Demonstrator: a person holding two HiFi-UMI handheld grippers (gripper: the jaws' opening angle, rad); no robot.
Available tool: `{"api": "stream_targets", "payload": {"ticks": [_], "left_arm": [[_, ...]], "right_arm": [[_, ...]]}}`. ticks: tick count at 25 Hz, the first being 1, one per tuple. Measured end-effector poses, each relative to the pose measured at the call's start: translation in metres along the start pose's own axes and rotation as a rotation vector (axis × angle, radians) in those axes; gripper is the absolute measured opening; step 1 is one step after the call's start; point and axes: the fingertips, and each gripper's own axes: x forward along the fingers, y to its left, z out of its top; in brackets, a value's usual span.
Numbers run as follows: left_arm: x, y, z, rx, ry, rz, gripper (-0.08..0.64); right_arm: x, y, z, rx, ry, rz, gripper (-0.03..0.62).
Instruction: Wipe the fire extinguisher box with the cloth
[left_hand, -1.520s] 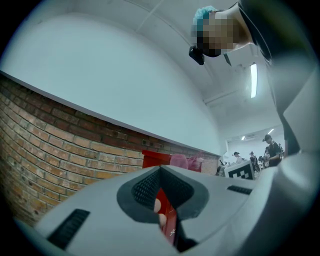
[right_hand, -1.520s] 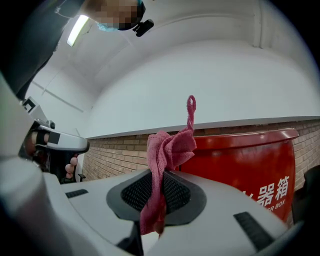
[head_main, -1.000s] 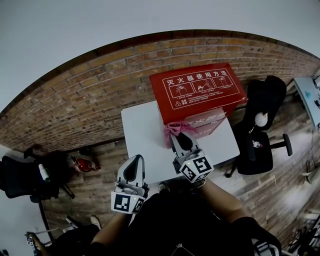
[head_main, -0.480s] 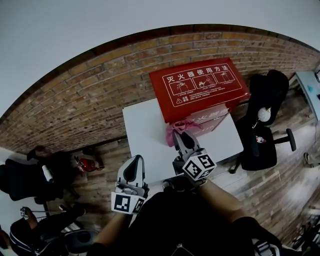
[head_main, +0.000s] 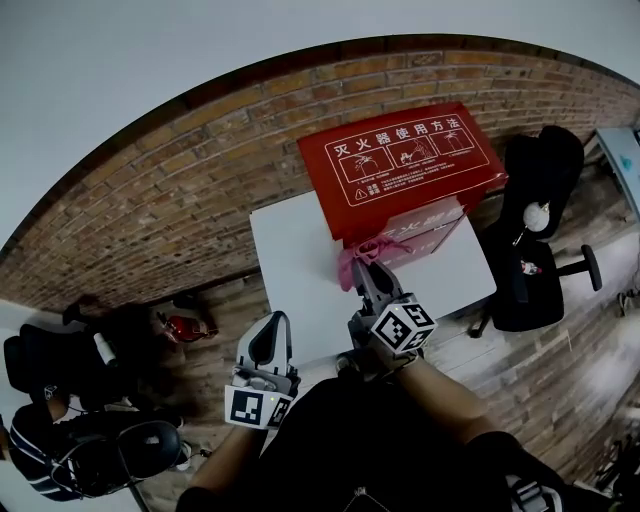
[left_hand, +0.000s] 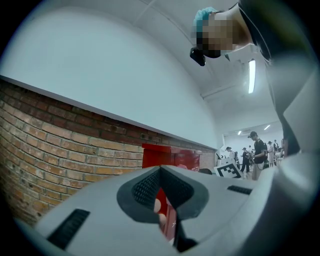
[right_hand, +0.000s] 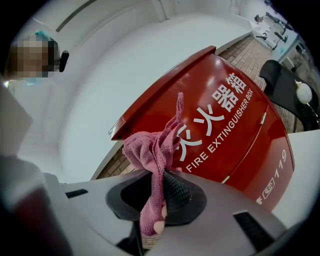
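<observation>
Right gripper view: right gripper (right_hand: 159, 176) pinches cloth (right_hand: 146, 150) near fire extinguisher box (right_hand: 235, 117) (left gripper (left_hand: 160, 172) closed, empty)

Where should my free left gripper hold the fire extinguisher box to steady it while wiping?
Probably the lid's overhanging lip at the fire extinguisher box's left near corner: it juts past the wall, thin enough for jaws. Bring the left gripper in from the left over the bare table, clear of the right gripper's cloth.
</observation>
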Motion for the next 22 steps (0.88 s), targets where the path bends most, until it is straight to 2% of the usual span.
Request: {"api": "stream_targets", "payload": {"ticks": [8, 13, 22], "left_arm": [[-0.005, -0.001, -0.011, -0.010, 0.073, 0.001, 0.038], [-0.006, 0.001, -0.011, -0.005, 0.060, -0.002, 0.038], [-0.014, 0.006, -0.018, -0.018, 0.090, 0.016, 0.038]], "right_arm": [[-0.004, -0.027, -0.023, 0.152, 0.025, -0.064, 0.067], [-0.005, -0.044, -0.037, 0.220, 0.044, -0.101, 0.067], [-0.008, -0.070, -0.063, 0.311, 0.069, -0.161, 0.067]]}}
